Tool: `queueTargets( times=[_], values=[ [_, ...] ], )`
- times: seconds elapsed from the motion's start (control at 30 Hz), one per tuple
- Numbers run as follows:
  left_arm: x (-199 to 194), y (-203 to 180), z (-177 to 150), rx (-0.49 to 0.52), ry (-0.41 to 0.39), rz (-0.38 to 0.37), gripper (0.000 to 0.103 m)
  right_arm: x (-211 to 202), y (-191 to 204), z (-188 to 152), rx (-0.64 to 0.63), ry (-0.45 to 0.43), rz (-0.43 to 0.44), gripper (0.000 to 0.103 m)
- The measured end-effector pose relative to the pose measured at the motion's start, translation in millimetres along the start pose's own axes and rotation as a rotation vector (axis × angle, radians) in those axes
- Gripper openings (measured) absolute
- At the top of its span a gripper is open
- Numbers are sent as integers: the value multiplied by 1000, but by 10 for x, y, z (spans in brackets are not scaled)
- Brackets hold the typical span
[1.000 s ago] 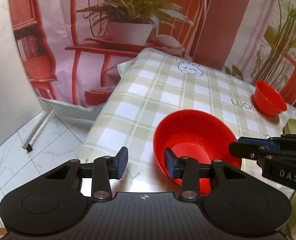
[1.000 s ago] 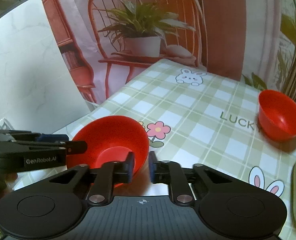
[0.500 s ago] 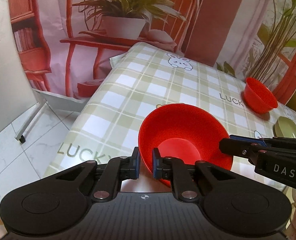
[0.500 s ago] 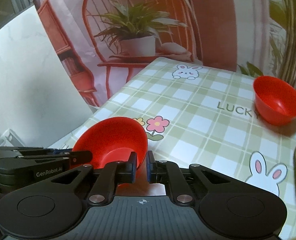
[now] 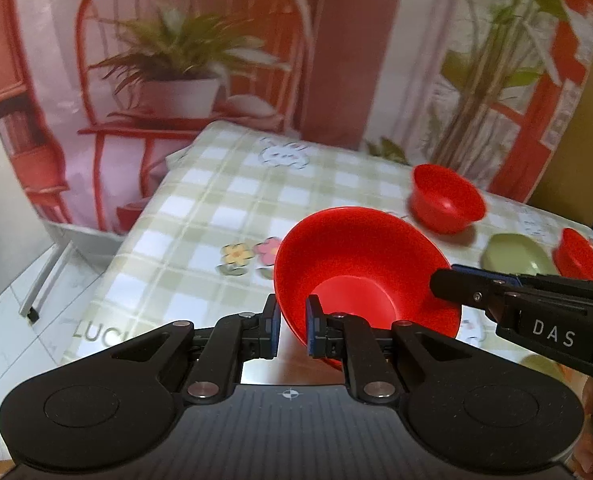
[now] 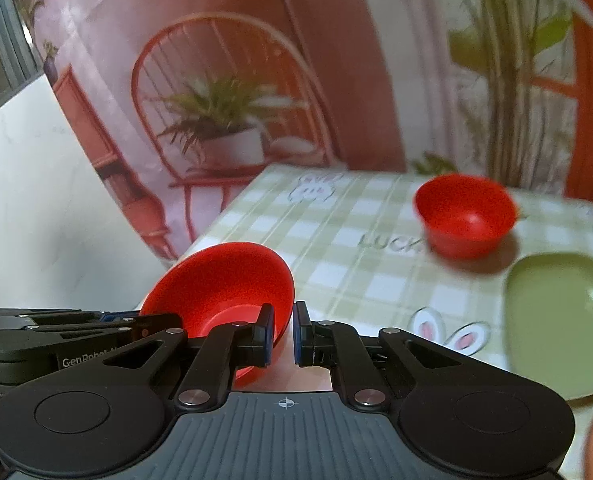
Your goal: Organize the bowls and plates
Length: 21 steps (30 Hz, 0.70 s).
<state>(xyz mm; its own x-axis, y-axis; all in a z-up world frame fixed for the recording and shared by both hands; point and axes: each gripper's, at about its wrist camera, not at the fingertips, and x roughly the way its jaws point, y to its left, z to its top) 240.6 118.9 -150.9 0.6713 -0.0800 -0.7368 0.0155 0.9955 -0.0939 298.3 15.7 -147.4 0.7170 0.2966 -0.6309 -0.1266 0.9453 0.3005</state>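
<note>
I am gripping the big red bowl (image 5: 360,268) with both tools at once. My left tool (image 5: 292,330) is pinching the bowl's near-left rim, one finger inside the wall and one outside, the gap narrowed down to the rim's thickness. My right tool (image 6: 283,336) is clamping the opposite edge the same way, narrow, with the red wall caught between its pads; in the left view it is reaching in from the right side and meeting the bowl's right rim. The bowl is tilting, its opening leaning toward the left tool, and it is sitting over the near part of the checked tabletop (image 5: 232,200); I cannot tell whether its base is touching the cloth. Farther back on the tabletop a smaller red bowl (image 6: 464,212) is standing upright, and just beside it, nearer me on the right, a green plate (image 6: 560,312) is lying flat. Another red bowl (image 5: 576,260) is showing at the right edge, next to the plate.
</note>
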Motion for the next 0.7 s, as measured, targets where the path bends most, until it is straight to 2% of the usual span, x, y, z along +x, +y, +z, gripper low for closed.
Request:
queueTargets(
  times=[0.23,0.53,0.7],
  values=[
    [-147,-452,100,51,-24,-41,15,-419,-379,79,48,-54,-21,9],
    [-446,-1112,277,114,-96,-106,15,-1026,-855,191,88,-154,-39,9],
    [-445,-1414,292,145,-96,-155,16,-1254,-1134,193,118,-175,-59,9]
  ],
)
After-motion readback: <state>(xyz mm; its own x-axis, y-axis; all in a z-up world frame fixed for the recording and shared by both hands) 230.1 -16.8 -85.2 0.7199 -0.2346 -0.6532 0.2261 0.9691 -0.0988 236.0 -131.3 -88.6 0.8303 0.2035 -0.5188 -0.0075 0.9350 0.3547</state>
